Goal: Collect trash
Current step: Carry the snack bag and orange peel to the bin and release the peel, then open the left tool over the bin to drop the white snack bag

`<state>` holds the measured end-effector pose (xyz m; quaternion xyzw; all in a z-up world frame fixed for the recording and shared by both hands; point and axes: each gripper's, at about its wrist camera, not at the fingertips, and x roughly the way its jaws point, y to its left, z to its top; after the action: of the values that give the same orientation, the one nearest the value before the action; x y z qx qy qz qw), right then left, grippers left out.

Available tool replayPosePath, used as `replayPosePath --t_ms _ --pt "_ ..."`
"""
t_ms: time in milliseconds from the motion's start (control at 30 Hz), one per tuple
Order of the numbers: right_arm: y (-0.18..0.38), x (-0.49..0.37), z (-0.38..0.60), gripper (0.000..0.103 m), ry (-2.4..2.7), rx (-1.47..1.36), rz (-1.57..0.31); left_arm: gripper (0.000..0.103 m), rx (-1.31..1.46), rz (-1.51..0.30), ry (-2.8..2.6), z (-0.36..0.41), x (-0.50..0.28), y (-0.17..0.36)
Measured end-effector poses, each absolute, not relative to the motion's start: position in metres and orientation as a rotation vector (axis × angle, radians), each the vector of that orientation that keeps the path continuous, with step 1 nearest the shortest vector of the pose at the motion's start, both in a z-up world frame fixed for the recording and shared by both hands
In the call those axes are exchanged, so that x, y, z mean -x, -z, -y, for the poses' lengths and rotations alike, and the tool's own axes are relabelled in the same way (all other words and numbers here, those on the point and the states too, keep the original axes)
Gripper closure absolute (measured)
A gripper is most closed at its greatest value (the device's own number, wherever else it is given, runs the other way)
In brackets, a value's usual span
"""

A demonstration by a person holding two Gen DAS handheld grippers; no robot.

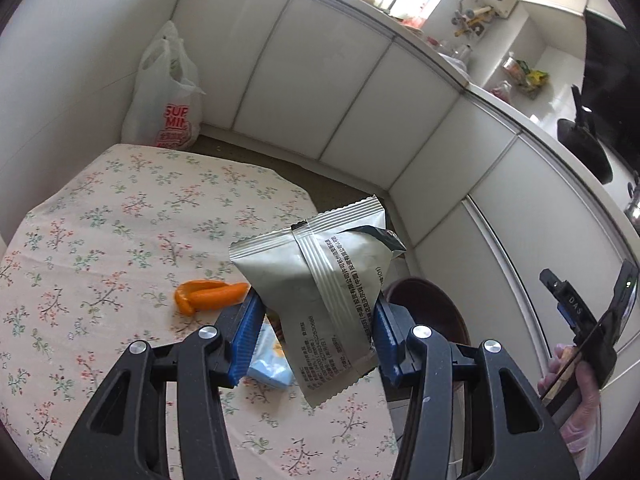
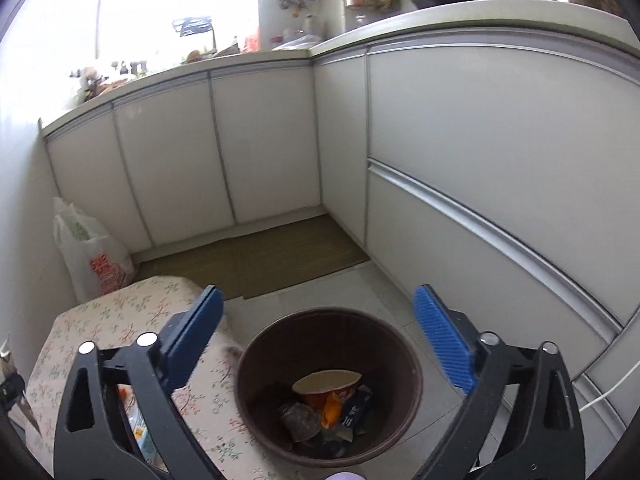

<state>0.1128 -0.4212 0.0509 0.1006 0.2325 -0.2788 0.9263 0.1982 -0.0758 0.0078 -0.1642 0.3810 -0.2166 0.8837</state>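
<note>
Silver wrapper [image 1: 320, 300] clamped in left gripper [image 1: 316, 336], raised above table [image 1: 100, 240]

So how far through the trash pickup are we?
Partly done: the brown bin already holds a cup and wrappers. In hand: the left tongs grip a silver wrapper. Left: orange peel and a blue packet on the table. Right tongs open, empty.

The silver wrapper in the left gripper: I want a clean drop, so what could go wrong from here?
1. The silver wrapper hangs tilted between the left gripper fingers and could slip onto the table.
2. The brown bin sits beside the table edge; an early release may miss it.
</note>
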Motion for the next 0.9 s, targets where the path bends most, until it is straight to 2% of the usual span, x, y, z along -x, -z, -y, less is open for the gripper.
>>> replayPosePath --t_ms 367,533,633,700,900 --pt "-0.044 -0.080 0.500 0.007 0.787 -0.324 -0.516 0.053 0.250 -0.786 0.697 0.259 -0.200 -0.026" --pt "-0.037 -0.062 0.525 0.007 0.809 -0.402 -0.546 0.053 0.203 -0.799 0.740 0.319 -0.203 -0.024" --pt "-0.033 -0.061 0.531 0.007 0.823 -0.415 -0.566 0.048 0.199 -0.840 0.757 0.342 -0.205 -0.014" --pt "-0.031 -0.061 0.533 0.007 0.822 -0.426 -0.572 0.040 0.196 -0.863 0.749 0.352 -0.208 -0.007" --pt "-0.027 -0.063 0.533 0.007 0.795 -0.457 -0.588 0.026 0.203 -0.916 0.755 0.347 -0.212 0.007"
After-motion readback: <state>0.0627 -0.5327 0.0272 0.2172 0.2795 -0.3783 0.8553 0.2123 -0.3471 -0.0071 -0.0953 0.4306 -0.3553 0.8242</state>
